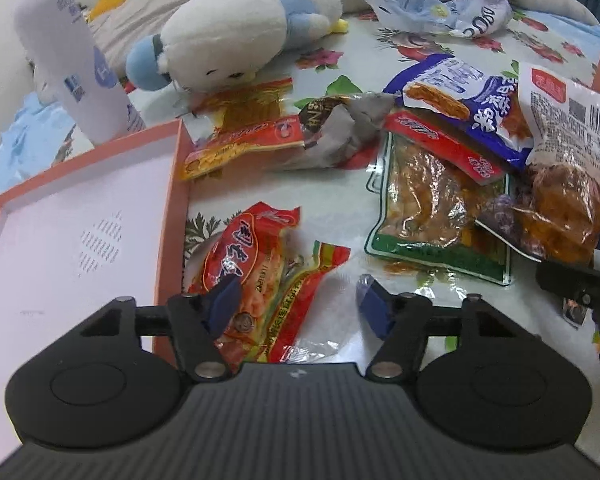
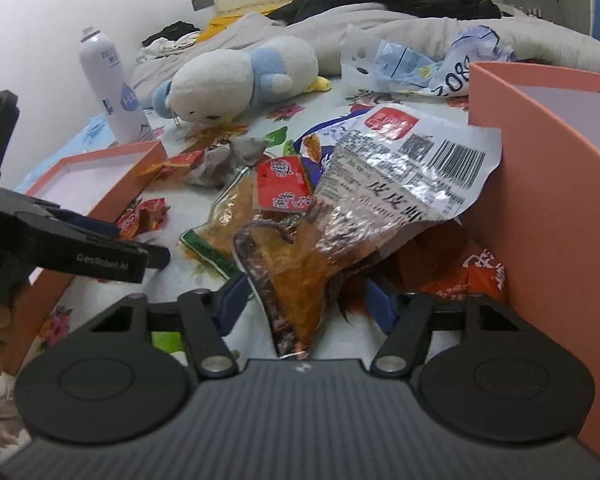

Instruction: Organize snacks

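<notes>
In the left wrist view my left gripper [image 1: 299, 306] stands open over a red snack packet [image 1: 260, 268] that lies on the flowered sheet beside a shallow salmon tray [image 1: 178, 200]. Its left pad overlaps the packet; its right pad rests on bare sheet, apart from it. In the right wrist view my right gripper [image 2: 308, 300] is open around a clear packet of orange-brown snack [image 2: 300, 276] with a barcode label. The pads sit close by its edges without squeezing it. This packet leans on a deep salmon box [image 2: 548, 208].
More snack packets lie in a heap: a green-edged one [image 1: 420, 220], a blue one [image 1: 460, 96], a red-yellow one [image 1: 240, 136] and a grey wrapper [image 1: 340, 136]. Behind are a plush toy [image 1: 240, 40], a white spray can [image 1: 68, 60] and a crumpled plastic bag [image 1: 440, 4].
</notes>
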